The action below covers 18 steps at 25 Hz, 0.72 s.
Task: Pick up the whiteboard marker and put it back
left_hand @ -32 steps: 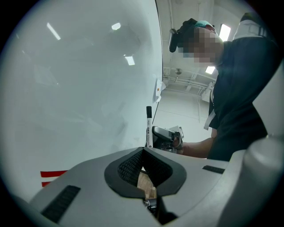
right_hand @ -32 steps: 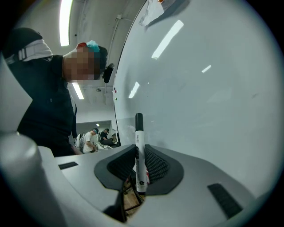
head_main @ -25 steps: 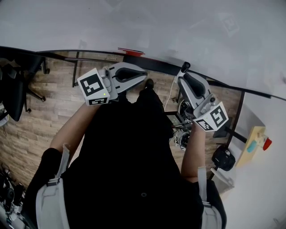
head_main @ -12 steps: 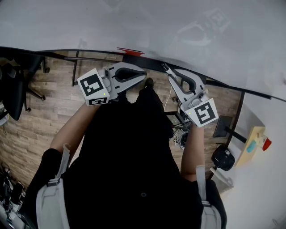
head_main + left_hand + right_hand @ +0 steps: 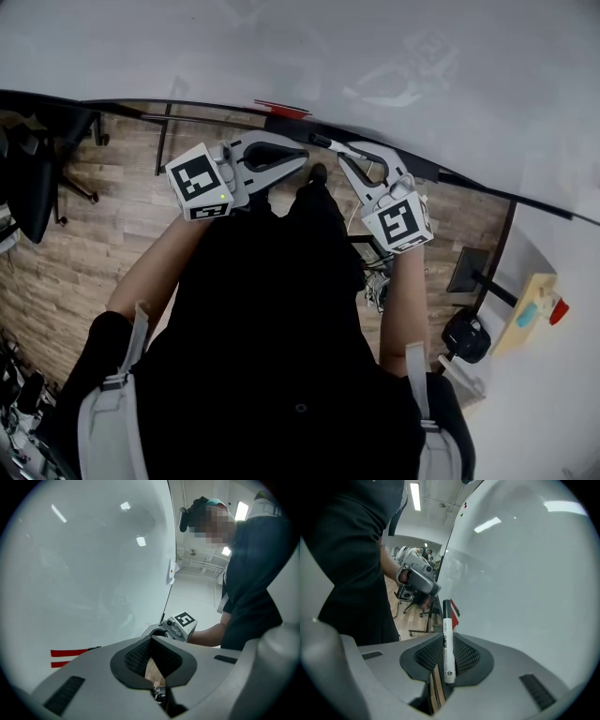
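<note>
Two grey tongs are held up before a glossy white whiteboard (image 5: 394, 56), and we see that they differ. The right tongs (image 5: 447, 638) are closed on a slim white whiteboard marker with a black cap (image 5: 448, 648). Their ribbed black pads (image 5: 465, 656) press its barrel from both sides. The capped end sticks out past the tips and points along the board's lower edge. In the head view that end lies close to the board; we cannot tell whether it touches.

The left tongs (image 5: 151, 640) meet at the tips with nothing in them. Only a sliver of brown wood-plank floor (image 5: 112, 225) shows through the gap behind the pads. The tips of the two tongs are near each other but apart. Just beyond them a small red-striped piece (image 5: 282, 108) sits at the board's lower edge.

The person's black-clad torso (image 5: 272, 328) fills the middle of the head view and hides most of the floor. A black office chair (image 5: 33, 187) stands off to the left and a yellow box with a red knob (image 5: 532, 305) to the right, both well apart from the tongs.
</note>
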Each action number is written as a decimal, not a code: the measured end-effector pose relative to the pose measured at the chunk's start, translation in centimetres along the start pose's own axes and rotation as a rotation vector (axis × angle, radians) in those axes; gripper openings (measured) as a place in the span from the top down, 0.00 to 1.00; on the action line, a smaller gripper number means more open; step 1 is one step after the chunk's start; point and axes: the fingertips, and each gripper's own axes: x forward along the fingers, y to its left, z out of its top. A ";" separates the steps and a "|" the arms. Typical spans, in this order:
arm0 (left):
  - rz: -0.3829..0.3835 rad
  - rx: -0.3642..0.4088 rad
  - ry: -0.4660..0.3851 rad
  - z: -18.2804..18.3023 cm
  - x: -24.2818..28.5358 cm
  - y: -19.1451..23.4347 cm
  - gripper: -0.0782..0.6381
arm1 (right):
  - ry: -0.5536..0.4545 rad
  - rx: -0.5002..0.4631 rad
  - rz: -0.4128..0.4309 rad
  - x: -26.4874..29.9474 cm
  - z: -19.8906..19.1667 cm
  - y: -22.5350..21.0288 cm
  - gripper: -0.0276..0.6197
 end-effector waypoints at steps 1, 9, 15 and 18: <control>0.004 0.002 0.002 0.0 -0.1 0.0 0.88 | 0.009 -0.004 0.005 0.4 -0.3 0.1 0.84; 0.017 -0.005 0.018 -1.0 -0.5 -0.2 0.87 | 0.081 -0.018 0.050 2.9 -3.0 0.5 0.84; 0.032 -0.012 0.023 -1.3 -0.8 0.0 0.87 | 0.107 0.008 0.067 4.1 -4.4 0.5 0.84; 0.039 -0.013 0.028 -1.4 -0.9 0.1 0.87 | 0.120 0.014 0.078 4.6 -4.9 0.5 0.84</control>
